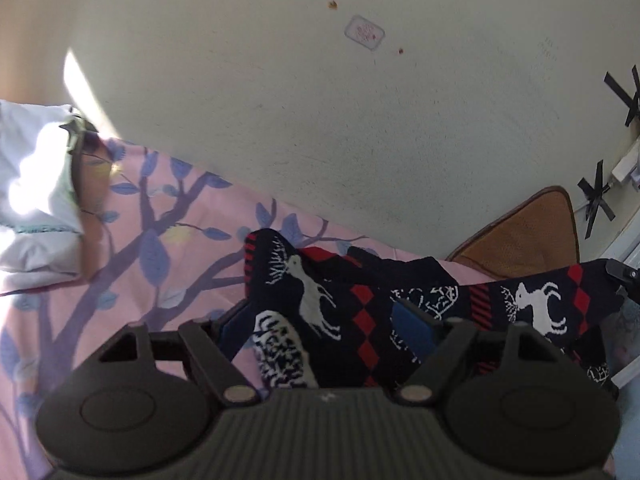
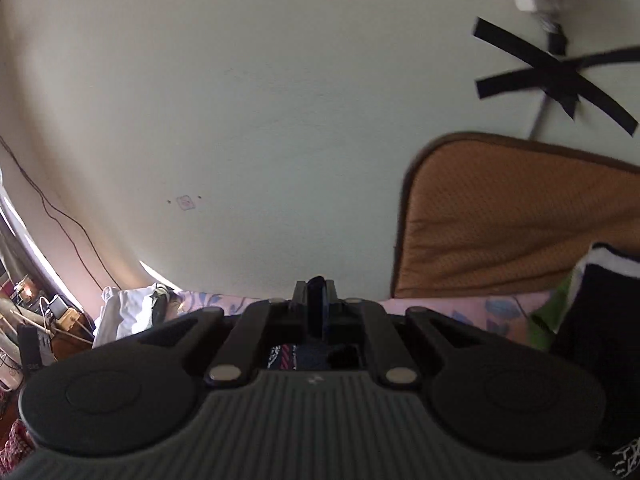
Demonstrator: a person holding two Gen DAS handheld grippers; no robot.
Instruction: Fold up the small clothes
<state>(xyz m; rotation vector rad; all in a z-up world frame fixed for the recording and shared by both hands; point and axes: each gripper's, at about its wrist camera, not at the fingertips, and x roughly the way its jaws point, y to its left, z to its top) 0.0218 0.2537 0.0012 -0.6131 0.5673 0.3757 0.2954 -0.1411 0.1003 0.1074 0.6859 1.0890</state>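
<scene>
Navy knitted socks (image 1: 320, 304) with white reindeer and red diamonds lie over the pink sheet. I cannot tell whether it is one sock or a pair. My left gripper (image 1: 320, 308) stands open around this fabric, and its blue pads (image 1: 412, 332) show bare on either side. A stretch of the sock (image 1: 536, 304) runs right, off the bed, to a black part at the frame edge. My right gripper (image 2: 316, 296) is shut, its pads pressed together. A strip of the patterned sock (image 2: 286, 356) shows just under its fingers, so it seems to hold that end.
The bed has a pink sheet (image 1: 132, 248) printed with a blue tree. White cloth (image 1: 36, 200) lies at its left. A brown cushion (image 2: 520, 216) leans on the cream wall by black tape crosses (image 2: 560, 76). A dark garment (image 2: 600, 320) lies at the right, and clutter (image 2: 40, 320) stands beyond the bed's far end.
</scene>
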